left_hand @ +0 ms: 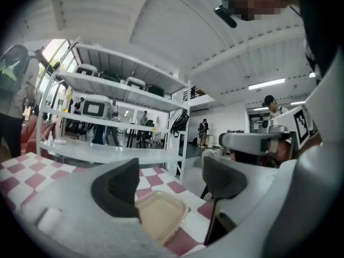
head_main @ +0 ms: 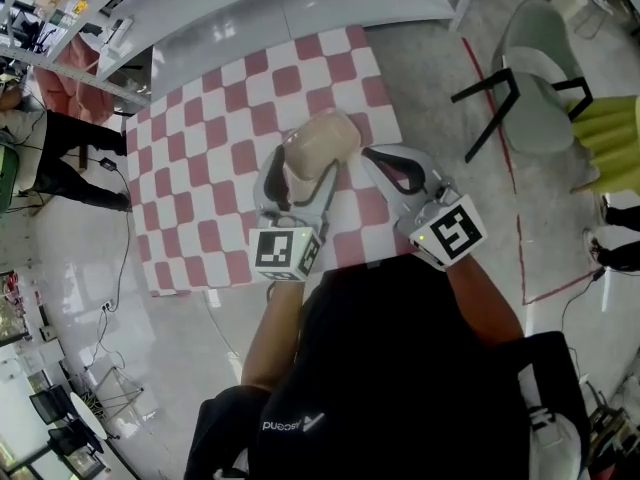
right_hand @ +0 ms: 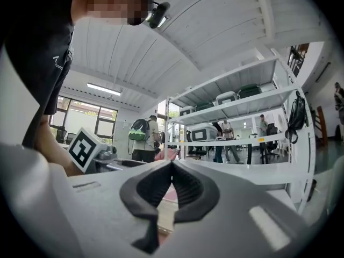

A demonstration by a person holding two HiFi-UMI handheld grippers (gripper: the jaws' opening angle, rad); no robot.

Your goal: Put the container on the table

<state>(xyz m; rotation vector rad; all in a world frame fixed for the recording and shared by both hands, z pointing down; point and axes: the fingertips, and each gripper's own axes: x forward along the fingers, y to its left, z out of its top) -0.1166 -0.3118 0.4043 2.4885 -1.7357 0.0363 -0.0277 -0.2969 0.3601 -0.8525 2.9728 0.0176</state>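
- Bystander [head_main: 60,133]: upper left of the head view, well apart from the work.
- Worktop [head_main: 200,178]: covered with a red-and-white checked cloth, left of centre.
- Left gripper [left_hand: 172,183]: jaws released and spread wide, with neither pad touching anything. The container shows low between them in the left gripper view.
- Container [head_main: 318,140]: beige and lidded, lying flat on the cloth's right half at the centre of the frame. Placement looks done. To finish well, hold the jaws wide and draw straight away so that no pad catches the lid.
- Right gripper [right_hand: 172,168]: jaws clenched tip to tip, with nothing seen pinched. In the head view it sits just beside the container's right edge; whether it touches cannot be told. It is the likeliest thing to nudge the container.
- Chair [head_main: 540,98]: upper right, on the floor and out of the way.
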